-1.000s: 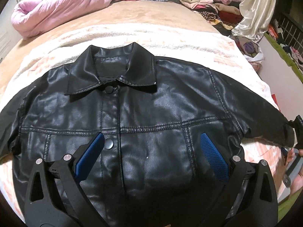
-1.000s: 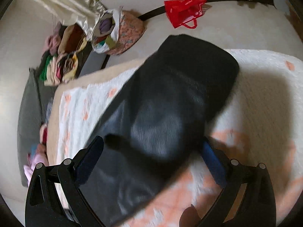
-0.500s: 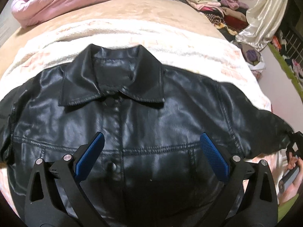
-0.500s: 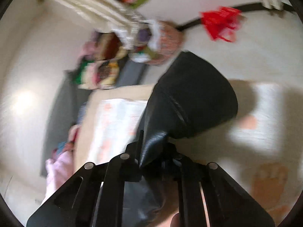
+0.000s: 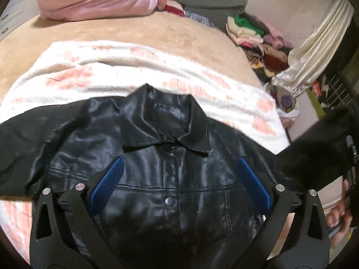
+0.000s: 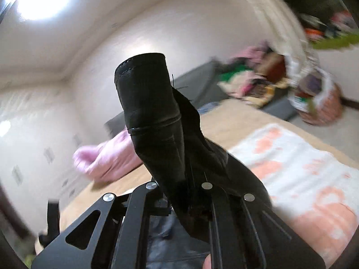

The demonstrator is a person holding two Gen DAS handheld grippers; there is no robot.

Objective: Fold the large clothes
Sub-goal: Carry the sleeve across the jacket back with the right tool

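The sleeve (image 6: 154, 121) is clamped in the right gripper (image 6: 188, 204), cuff upward; the jacket (image 5: 170, 179) lies lower centre beneath the released left gripper (image 5: 179, 179), sleeve at right edge

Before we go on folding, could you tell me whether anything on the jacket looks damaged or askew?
Loose threads stick out at the cuff seam of the sleeve held in the right tool. The jacket lies front up, its collar crumpled. No tear is visible.
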